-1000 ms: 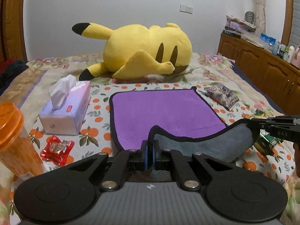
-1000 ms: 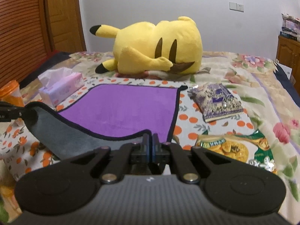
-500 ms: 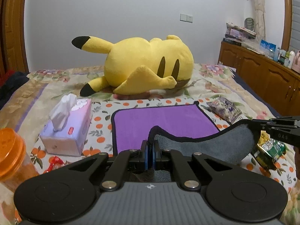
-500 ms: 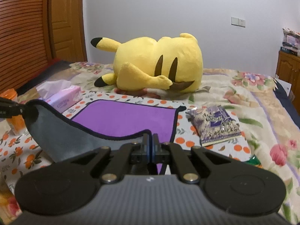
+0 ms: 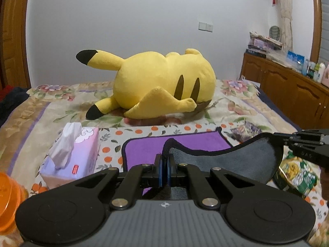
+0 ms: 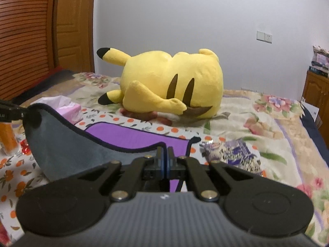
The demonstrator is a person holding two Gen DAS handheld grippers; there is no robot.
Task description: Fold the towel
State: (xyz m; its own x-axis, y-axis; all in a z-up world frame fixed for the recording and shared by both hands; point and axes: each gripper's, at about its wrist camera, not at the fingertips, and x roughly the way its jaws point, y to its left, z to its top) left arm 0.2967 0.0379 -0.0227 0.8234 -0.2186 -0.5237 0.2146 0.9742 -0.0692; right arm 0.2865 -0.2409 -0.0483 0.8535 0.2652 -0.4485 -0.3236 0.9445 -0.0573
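The towel [image 5: 144, 150] is purple on top and grey underneath, with a dark edge, and lies on the patterned sheet. Its near edge is lifted, showing the grey underside [image 5: 232, 160]. My left gripper [image 5: 164, 158] is shut on the towel's near left corner. My right gripper [image 6: 164, 152] is shut on the near right corner and also shows at the right of the left wrist view [image 5: 287, 142]. The grey underside [image 6: 61, 146] hangs between the grippers, and the purple far part [image 6: 133, 135] stays flat on the bed.
A big yellow plush [image 5: 164, 86] lies just beyond the towel. A tissue box [image 5: 72, 154] and an orange cup [image 5: 8, 201] stand at the left. Snack packets [image 6: 232, 152] [image 5: 298, 175] lie at the right. A wooden cabinet [image 5: 287, 90] runs along the right wall.
Both grippers have risen and carried the towel's near edge up and toward the plush. Less of the purple side shows now.
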